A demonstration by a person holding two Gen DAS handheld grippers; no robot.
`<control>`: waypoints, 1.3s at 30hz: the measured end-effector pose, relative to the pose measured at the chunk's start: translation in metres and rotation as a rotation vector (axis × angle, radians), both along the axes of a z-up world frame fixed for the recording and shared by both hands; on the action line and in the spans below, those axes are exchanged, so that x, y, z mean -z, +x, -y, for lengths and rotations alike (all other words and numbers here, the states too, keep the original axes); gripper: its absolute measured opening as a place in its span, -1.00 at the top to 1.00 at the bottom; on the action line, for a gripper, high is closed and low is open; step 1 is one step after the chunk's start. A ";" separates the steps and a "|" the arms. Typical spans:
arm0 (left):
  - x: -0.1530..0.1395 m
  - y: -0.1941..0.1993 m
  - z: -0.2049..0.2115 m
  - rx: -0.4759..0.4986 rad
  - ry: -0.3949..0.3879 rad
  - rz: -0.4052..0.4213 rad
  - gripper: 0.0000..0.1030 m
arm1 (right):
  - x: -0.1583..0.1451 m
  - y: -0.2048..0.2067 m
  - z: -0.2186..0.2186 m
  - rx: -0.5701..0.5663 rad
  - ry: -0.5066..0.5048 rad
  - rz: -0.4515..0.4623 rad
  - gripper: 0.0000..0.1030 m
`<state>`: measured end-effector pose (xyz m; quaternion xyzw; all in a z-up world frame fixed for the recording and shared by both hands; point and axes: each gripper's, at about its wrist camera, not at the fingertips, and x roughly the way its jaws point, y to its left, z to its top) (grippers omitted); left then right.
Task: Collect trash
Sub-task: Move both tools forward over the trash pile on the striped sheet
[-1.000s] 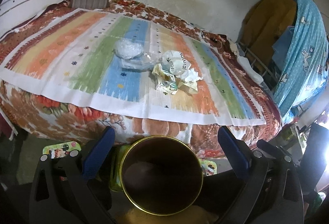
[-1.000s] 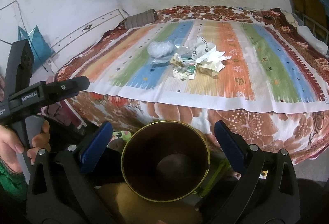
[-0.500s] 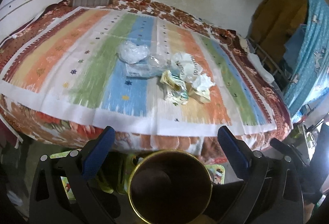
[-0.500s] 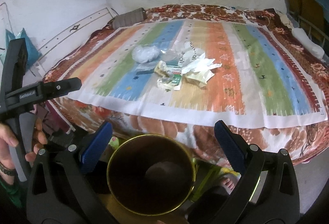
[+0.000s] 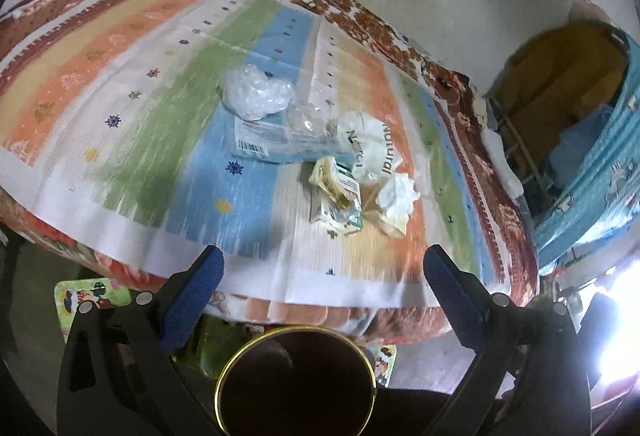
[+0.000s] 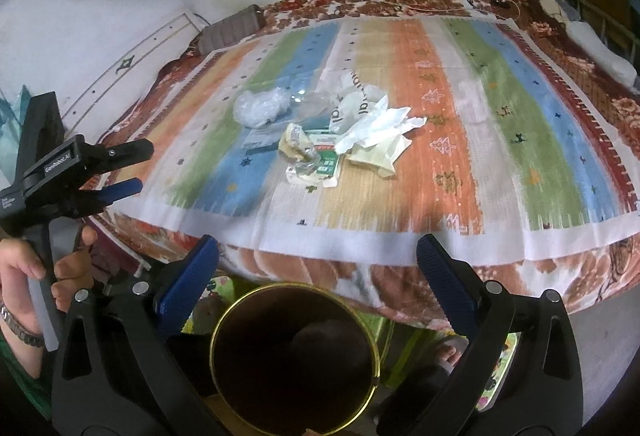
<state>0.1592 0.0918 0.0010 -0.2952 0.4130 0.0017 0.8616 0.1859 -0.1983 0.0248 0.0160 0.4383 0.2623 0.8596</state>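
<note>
Both views have closed in on the bed since a second ago; the trash pile sits nearer and the gold-rimmed bin has dropped lower in frame. Left hand-held gripper (image 5: 322, 268): released, jaws wide apart, nothing between them, hovering over the bed's (image 5: 120, 84) near edge. Right hand-held gripper (image 6: 318, 256): same, spread wide and empty. Trash pile (image 5: 340, 164) is mid-bed on the striped sheet: clear crumpled plastic (image 5: 256, 94) at far left, flat barcode packet (image 5: 264, 140) just beside it, white "Natural" bag (image 5: 370, 148), yellow-green wrappers (image 5: 336, 192), white tissue wad (image 5: 398, 198) at right, all touching or overlapping. Bin (image 6: 294, 358) stands on the floor below both grippers, its inside too dark to read. A hand (image 6: 24, 276) grips the left unit's handle.
</note>
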 end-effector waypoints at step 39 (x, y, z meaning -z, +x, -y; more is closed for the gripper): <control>0.110 0.129 -0.084 -0.056 -0.258 -0.165 -0.20 | 0.078 0.167 -0.019 0.123 0.185 -0.361 -0.24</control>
